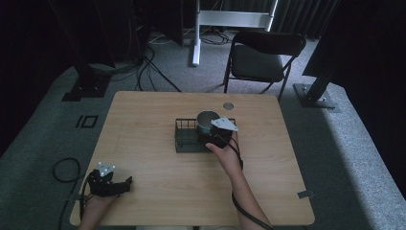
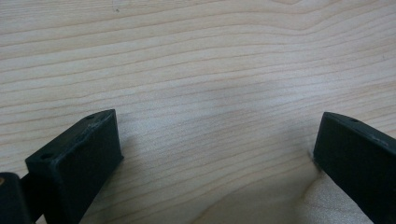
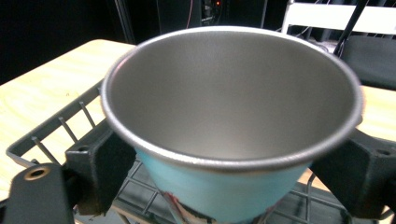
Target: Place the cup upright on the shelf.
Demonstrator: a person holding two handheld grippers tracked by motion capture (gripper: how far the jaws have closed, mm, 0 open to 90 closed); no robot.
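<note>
A metal cup (image 1: 207,120) with a light blue outside and a grey inside stands upright over the right part of a dark wire rack (image 1: 186,139) at the table's middle. My right gripper (image 1: 215,136) is shut on the cup (image 3: 231,116), one jaw on each side of its blue wall below the rim. Over the rack's wires (image 3: 60,128) the cup looks empty. My left gripper (image 1: 122,184) lies near the table's front left corner, open, with bare wood between its fingers (image 2: 79,158).
The wooden table (image 1: 143,120) has a round grommet (image 1: 228,106) near its far edge. A black folding chair (image 1: 261,60) stands behind the table, with cables on the floor to the left.
</note>
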